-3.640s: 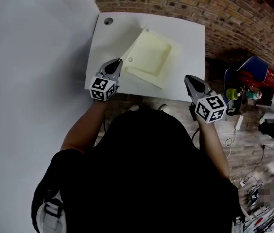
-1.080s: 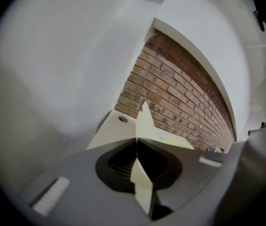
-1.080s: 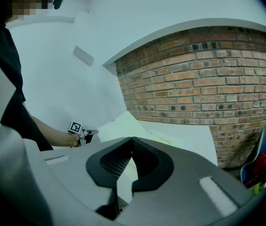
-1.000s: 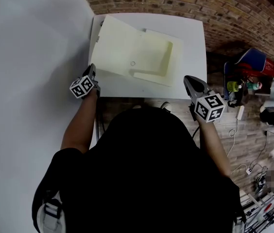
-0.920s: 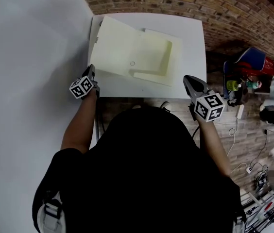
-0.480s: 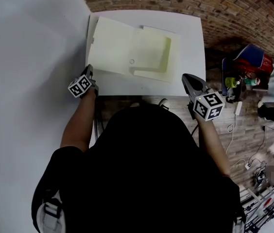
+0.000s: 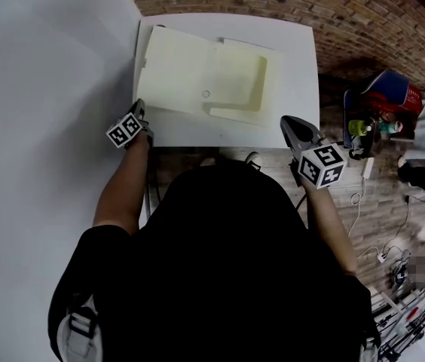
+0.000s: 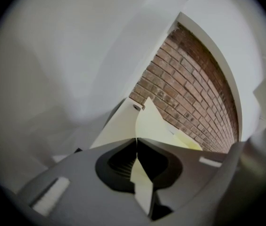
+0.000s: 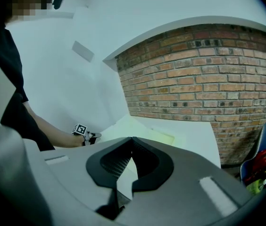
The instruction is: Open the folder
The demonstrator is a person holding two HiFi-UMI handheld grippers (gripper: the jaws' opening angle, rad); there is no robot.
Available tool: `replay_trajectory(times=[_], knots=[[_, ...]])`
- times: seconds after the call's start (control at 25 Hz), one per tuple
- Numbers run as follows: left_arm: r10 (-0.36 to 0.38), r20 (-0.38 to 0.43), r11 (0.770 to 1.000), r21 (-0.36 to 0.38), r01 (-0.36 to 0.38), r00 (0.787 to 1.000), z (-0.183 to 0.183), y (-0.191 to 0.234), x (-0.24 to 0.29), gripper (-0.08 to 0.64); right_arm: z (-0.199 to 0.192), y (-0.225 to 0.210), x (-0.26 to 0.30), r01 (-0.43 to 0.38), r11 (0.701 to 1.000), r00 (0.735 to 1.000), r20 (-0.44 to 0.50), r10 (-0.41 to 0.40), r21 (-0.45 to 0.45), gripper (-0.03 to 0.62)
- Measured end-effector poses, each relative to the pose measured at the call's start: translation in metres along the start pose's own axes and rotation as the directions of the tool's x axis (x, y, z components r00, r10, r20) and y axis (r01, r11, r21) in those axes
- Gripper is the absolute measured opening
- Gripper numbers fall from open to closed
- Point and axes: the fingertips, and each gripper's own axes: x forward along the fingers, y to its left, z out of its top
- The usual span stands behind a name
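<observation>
The folder lies spread open on the surface, so the task looks nearly done. The left gripper jaws seem clamped on its cover, not yet released. The right gripper jaws are closed and empty.

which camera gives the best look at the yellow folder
The head view: the whole folder lies spread open on the table. The left gripper view shows only the cover's edge pinched in the left gripper; the right gripper view shows it partly hidden behind the right gripper.
</observation>
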Motion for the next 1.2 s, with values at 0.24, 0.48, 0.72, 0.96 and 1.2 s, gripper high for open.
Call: replay_trajectory(times=[0.24,0.48,0.72,0.96,1.2], knots=[[0.002,-0.004,0.999,-0.050,-0.003,1.000,-0.004,0.003,0.001,0.008,-0.001,0.003,0.000,-0.002,1.000,1.000,-0.002,0.002,-0.003,0.002],[0.009,-0.008,0.998,-0.068,-0.010,1.000,-0.008,0.007,0.003,0.008,-0.006,0.007,-0.001,-0.002,1.000,1.000,-0.005,0.002,-0.002,0.002],[0.013,-0.020,0.997,-0.072,-0.015,1.000,-0.009,0.008,0.004,0.008,-0.010,0.009,-0.005,0.000,1.000,1.000,-0.010,0.000,-0.003,0.002],[0.019,-0.023,0.998,-0.052,-0.020,1.000,-0.009,0.007,0.002,0.012,-0.012,0.011,-0.011,0.001,1.000,1.000,-0.016,-0.001,-0.011,0.002],[0.029,-0.024,0.998,-0.061,-0.031,0.999,-0.008,0.007,-0.001,0.028,-0.013,0.011,-0.015,-0.001,1.000,1.000,-0.012,0.000,-0.013,0.002]])
